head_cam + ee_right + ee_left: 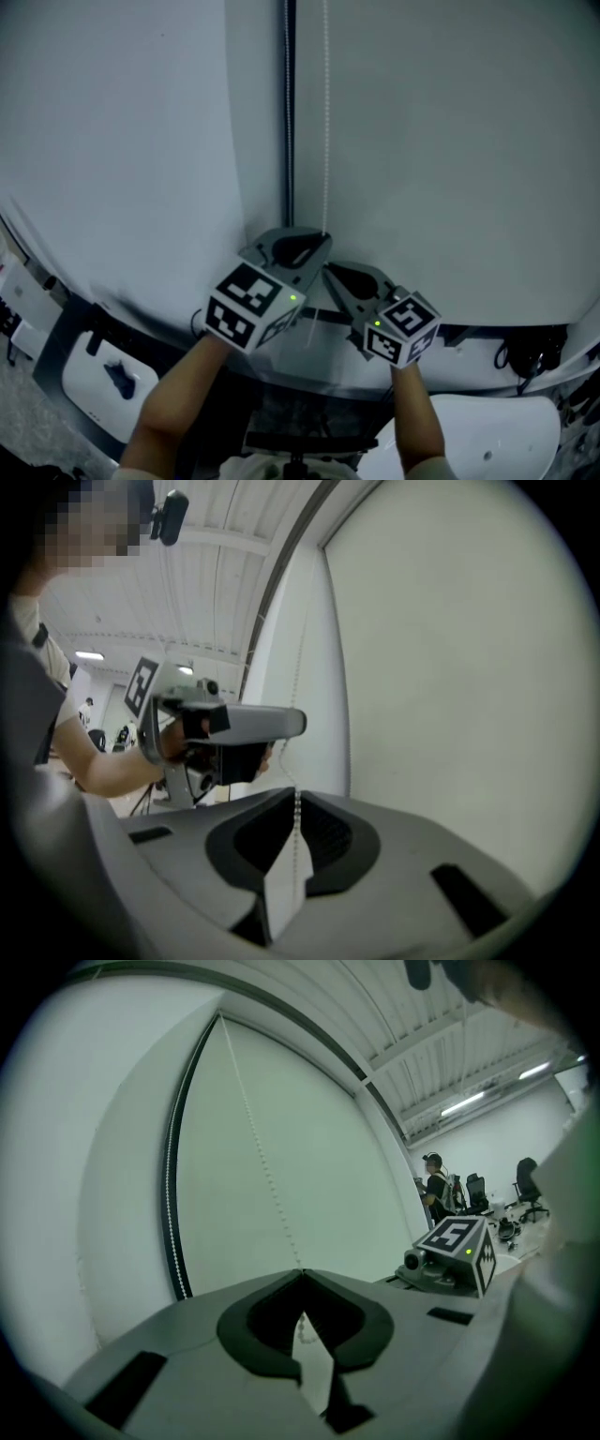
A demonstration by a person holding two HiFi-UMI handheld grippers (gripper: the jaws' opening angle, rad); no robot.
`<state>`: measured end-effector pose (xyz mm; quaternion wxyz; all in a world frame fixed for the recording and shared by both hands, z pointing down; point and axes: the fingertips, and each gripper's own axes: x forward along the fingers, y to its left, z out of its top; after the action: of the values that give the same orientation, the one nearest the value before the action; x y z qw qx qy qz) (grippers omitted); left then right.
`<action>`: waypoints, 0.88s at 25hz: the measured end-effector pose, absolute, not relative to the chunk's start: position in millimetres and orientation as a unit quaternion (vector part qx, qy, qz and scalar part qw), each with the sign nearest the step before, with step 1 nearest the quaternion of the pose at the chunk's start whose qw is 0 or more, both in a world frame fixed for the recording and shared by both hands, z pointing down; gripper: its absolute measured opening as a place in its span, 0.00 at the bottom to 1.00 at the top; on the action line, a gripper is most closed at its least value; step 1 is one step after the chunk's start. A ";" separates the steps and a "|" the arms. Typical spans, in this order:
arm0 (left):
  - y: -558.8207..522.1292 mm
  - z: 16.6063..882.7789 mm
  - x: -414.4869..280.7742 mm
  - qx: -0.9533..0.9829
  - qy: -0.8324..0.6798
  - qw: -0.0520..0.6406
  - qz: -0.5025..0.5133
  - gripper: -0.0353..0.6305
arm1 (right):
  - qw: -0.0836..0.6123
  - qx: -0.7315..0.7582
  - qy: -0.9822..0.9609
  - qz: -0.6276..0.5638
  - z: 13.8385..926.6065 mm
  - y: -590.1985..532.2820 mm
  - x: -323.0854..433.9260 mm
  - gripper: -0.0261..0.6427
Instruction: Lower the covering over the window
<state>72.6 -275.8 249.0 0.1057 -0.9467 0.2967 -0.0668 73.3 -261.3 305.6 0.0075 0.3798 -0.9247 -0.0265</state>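
left tongs (322, 237): pinched shut on bead chain (325, 112) | right tongs (328, 269): clamped on it just below

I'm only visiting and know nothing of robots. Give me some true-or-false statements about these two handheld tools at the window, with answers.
1. The left gripper is clamped on the thin white beaded chain. True.
2. The right gripper is open and empty. False: its jaws are shut on that chain too.
3. The chain hangs right of the dark vertical strip in the head view. True.
4. Robot arms carry the grippers. False: a person's bare forearms do.
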 end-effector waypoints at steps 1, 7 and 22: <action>-277.0 250.3 70.8 -0.946 0.297 0.107 -0.069 0.08 | -0.013 0.378 -0.926 -0.016 300.9 -260.6 76.9 0.08; -278.0 249.0 62.1 -0.938 0.312 0.129 -0.074 0.08 | -0.119 0.378 -0.918 0.023 259.2 -259.6 107.0 0.09; -264.2 272.9 65.0 -0.905 0.324 0.232 -0.147 0.08 | -0.121 0.308 -0.942 -0.049 176.4 -251.1 62.1 0.25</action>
<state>65.0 -264.2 272.9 0.2319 -0.9052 0.3242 -0.1473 62.1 -251.1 176.4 -0.1212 0.3081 -0.9423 -0.0486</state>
